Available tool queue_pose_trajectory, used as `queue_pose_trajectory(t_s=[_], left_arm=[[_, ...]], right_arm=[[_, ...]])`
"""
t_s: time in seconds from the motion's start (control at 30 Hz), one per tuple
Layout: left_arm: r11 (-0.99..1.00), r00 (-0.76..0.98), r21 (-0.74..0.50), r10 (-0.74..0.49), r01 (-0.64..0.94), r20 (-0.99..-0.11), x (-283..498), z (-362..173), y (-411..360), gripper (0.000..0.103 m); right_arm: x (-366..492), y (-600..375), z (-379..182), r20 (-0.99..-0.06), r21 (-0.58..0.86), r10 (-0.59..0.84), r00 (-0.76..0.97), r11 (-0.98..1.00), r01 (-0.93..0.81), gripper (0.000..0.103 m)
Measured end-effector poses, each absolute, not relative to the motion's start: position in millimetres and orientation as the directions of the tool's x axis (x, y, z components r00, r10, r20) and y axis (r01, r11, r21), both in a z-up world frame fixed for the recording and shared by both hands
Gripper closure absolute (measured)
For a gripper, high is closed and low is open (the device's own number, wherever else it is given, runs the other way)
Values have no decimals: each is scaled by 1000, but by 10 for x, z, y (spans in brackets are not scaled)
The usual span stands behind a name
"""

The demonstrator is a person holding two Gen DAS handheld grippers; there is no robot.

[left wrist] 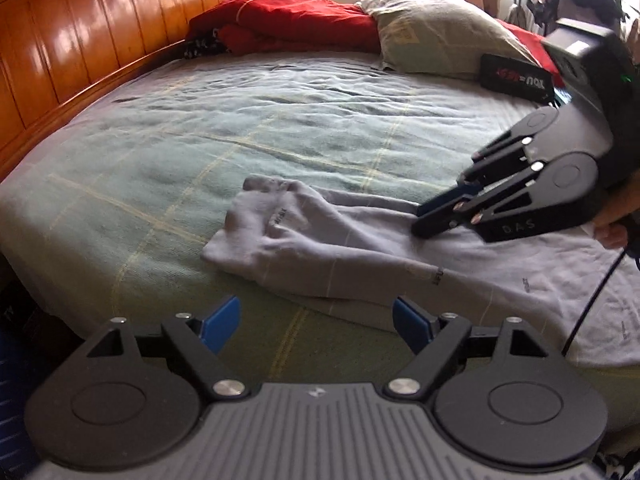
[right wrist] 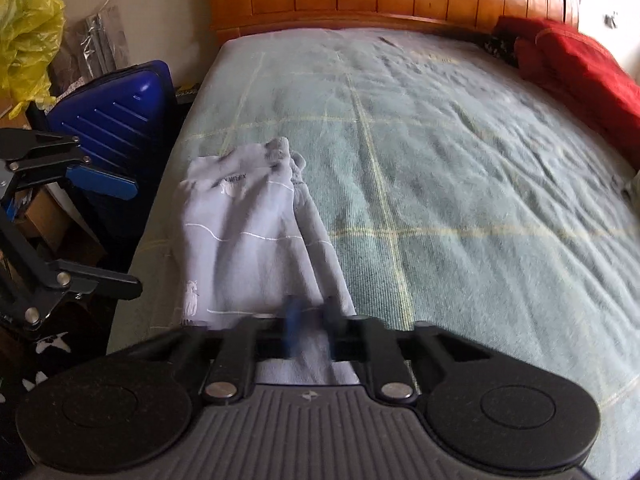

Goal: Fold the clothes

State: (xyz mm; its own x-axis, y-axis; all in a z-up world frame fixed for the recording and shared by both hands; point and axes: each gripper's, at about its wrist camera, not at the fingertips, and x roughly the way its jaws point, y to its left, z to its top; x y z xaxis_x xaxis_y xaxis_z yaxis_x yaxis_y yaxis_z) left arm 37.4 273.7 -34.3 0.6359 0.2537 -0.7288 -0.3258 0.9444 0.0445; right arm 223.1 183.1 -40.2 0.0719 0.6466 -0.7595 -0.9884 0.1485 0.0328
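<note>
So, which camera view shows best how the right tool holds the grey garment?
The left wrist view. It shows the right tool from the side, jaws shut on the grey garment on the bed. The right wrist view is blurred at its own tool, so the grip is unclear, though the garment's length shows well.

The right claw's (right wrist: 308, 330) blue tips are smeared with motion blur where they meet the grey garment (right wrist: 248, 232), so whether cloth is pinched there is unclear. The garment's near end is hidden under that claw's body. Its small prints are unreadable.
</note>
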Motion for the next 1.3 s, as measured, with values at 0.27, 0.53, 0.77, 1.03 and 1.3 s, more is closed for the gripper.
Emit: queue_pose_trajectory(t_s=[0.27, 0.53, 0.77, 1.03, 1.3], left_arm=[[930, 651, -38, 227, -367, -724, 296, -366, 2827, 17], [929, 646, -27, 236, -369, -726, 281, -366, 2822, 16], [921, 635, -11, 261, -390, -727, 221, -360, 2835, 16], [909, 622, -4, 281, -416, -731, 182, -373, 2849, 15], [913, 632, -16, 269, -407, -726, 167, -366, 2842, 15]], right_arm=[[2286, 1754, -344, -746, 30, 657, 105, 191, -981, 98], [2407, 1749, -368, -756, 29, 637, 152, 264, -964, 98], [2212, 1624, -112, -715, 69, 688, 123, 244, -967, 91], [1655, 1735, -333, -782, 63, 624, 11, 96, -993, 83], [1585, 1744, -407, -787, 74, 617, 2, 99, -992, 79]])
